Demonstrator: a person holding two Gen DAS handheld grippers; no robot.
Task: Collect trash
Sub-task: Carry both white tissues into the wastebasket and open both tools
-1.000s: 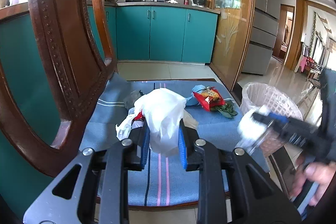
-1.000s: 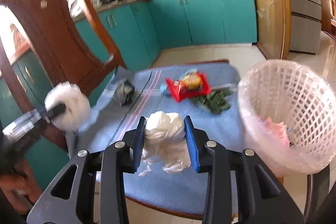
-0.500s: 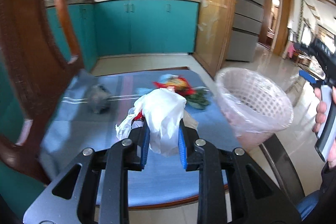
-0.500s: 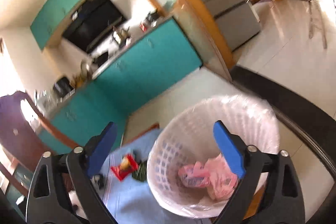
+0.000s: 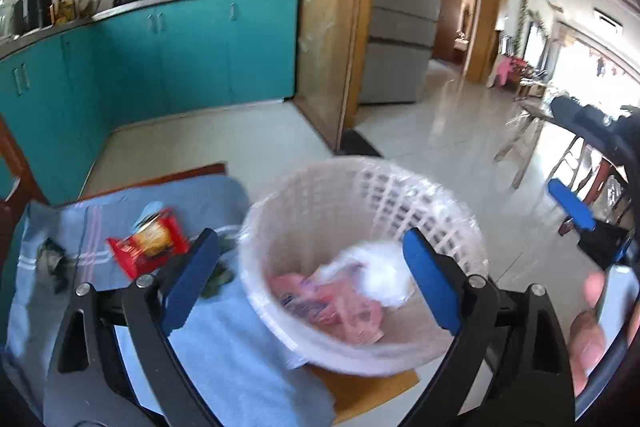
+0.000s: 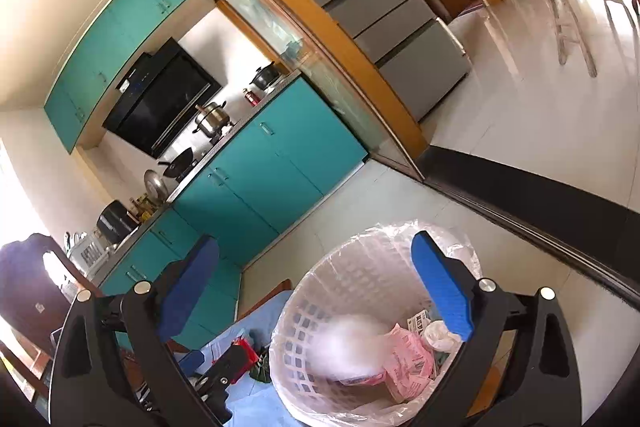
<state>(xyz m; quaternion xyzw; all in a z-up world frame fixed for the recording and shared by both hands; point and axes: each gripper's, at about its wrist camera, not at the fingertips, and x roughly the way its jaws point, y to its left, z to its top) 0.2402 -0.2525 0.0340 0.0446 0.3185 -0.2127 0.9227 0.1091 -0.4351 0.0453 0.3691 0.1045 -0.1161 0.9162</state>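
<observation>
Blue cloth (image 5: pixel 224 311) covers the seat, and on its edge, at about three o'clock from the leftover litter, stands the white lattice basket (image 5: pixel 320 195) with its clear liner, holding a pink bag (image 5: pixel 352 311) and a blurred white plastic wad (image 5: pixel 380 271). Above that basket the left gripper (image 5: pixel 308 279) hangs with jaws spread wide and empty, and the right gripper (image 6: pixel 316 287) is likewise gaping with nothing between its blue pads. Smaller bits lie on the cloth at nine o'clock from the basket: a red snack wrapper (image 5: pixel 148 243), then a dark crumpled scrap (image 5: pixel 54 259).
</observation>
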